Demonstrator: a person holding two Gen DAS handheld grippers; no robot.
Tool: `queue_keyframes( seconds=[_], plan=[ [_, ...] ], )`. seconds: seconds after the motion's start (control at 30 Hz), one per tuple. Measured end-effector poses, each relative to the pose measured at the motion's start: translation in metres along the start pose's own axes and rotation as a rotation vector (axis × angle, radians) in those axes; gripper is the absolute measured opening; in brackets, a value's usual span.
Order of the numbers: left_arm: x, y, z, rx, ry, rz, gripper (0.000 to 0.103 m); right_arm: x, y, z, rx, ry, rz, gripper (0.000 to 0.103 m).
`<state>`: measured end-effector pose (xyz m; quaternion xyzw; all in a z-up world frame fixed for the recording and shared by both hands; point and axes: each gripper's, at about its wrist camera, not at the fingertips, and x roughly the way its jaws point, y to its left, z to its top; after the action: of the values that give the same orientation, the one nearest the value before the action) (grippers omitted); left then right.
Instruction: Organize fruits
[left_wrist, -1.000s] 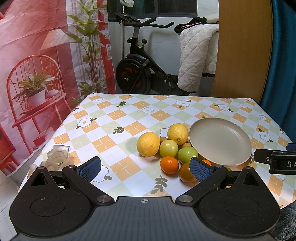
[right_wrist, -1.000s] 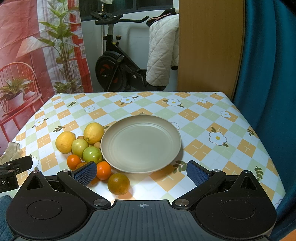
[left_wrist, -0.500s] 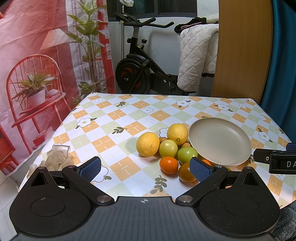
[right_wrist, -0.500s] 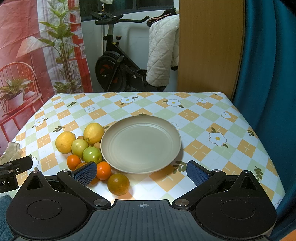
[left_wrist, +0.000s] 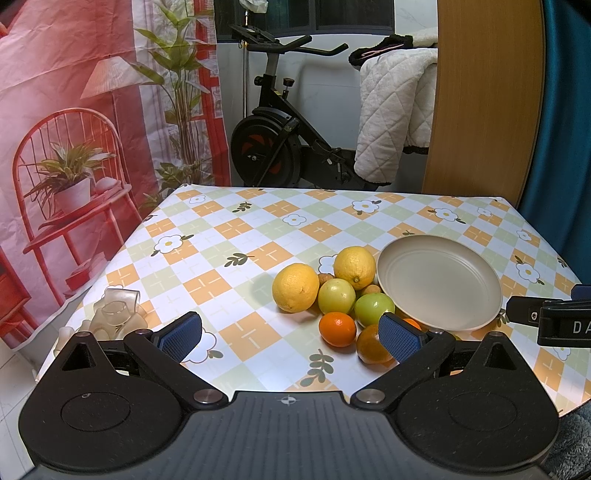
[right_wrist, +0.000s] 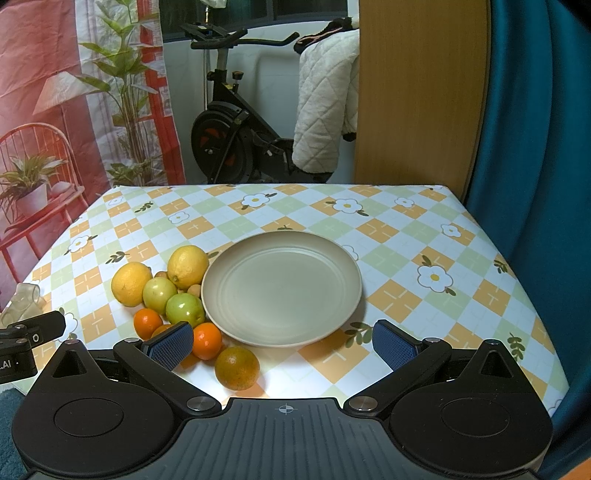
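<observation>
An empty beige plate (right_wrist: 282, 288) (left_wrist: 439, 282) sits on the checked tablecloth. To its left lies a cluster of fruit: two lemons (right_wrist: 131, 283) (right_wrist: 187, 266), two green apples (right_wrist: 159, 293) (right_wrist: 184, 309), small oranges (right_wrist: 147, 323) (right_wrist: 207, 340) and a darker orange (right_wrist: 237, 367) nearest me. The cluster also shows in the left wrist view, with a lemon (left_wrist: 295, 287) and an orange (left_wrist: 337, 328). My left gripper (left_wrist: 291, 338) is open and empty, just short of the fruit. My right gripper (right_wrist: 282, 345) is open and empty at the plate's near rim.
A clear plastic object (left_wrist: 114, 314) lies at the table's left edge. Beyond the table stand an exercise bike (left_wrist: 280, 147), a white quilt (left_wrist: 395, 118) and a wooden panel (left_wrist: 484, 99). A blue curtain (right_wrist: 535, 129) hangs on the right.
Both grippers have barely moved; the left view has shifted very slightly. Nothing was taken hold of or let go.
</observation>
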<state>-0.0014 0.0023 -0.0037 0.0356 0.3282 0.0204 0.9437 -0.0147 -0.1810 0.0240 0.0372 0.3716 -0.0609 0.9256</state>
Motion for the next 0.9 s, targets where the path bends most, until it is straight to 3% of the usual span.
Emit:
queue_keyframes(
  seconds=[0.6, 0.9],
  plan=[
    [0.000, 0.002, 0.000, 0.000, -0.002, 0.001, 0.103, 0.000, 0.001, 0.000, 0.000, -0.004, 0.003, 0.103],
    [0.011, 0.013, 0.008, -0.022, -0.028, 0.050, 0.102, 0.000, -0.012, 0.004, 0.019, -0.064, 0.007, 0.102]
  ],
)
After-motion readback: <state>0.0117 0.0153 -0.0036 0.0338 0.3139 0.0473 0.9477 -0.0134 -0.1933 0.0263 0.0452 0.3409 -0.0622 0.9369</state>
